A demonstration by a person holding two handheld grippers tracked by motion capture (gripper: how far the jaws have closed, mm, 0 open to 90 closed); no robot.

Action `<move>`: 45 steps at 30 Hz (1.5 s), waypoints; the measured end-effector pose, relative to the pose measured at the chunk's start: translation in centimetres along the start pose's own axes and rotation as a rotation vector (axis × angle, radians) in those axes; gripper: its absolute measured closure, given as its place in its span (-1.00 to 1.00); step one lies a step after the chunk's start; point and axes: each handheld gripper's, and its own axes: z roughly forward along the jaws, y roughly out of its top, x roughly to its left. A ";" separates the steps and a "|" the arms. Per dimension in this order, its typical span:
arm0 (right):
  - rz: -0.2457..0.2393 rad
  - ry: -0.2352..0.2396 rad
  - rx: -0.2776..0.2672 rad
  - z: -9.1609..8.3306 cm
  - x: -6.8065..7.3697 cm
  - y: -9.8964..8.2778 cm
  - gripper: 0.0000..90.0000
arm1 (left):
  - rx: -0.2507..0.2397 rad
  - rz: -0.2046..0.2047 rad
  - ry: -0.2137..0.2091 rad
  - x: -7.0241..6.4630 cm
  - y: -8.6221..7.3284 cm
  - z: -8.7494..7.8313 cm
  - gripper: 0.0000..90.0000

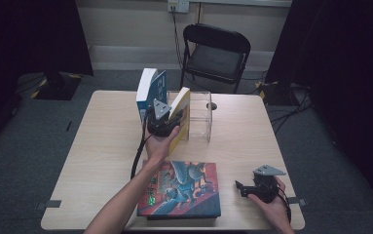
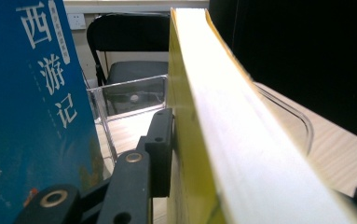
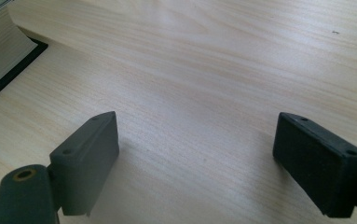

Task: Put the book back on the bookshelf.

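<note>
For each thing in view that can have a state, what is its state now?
Yellow book: closed, tilted, between the left claw's jaws.
Blue book: closed, standing upright.
Colourful book: closed, lying flat.
Clear holder: upright.
Left claw: around the yellow book.
Right claw: open, holding nothing.
Chair: unfolded.
</note>
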 end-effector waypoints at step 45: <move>-0.009 0.010 0.000 0.1 0.0 0.1 -0.69 | 0.938 -0.063 -0.028 0.7 9.6 4.9 0.51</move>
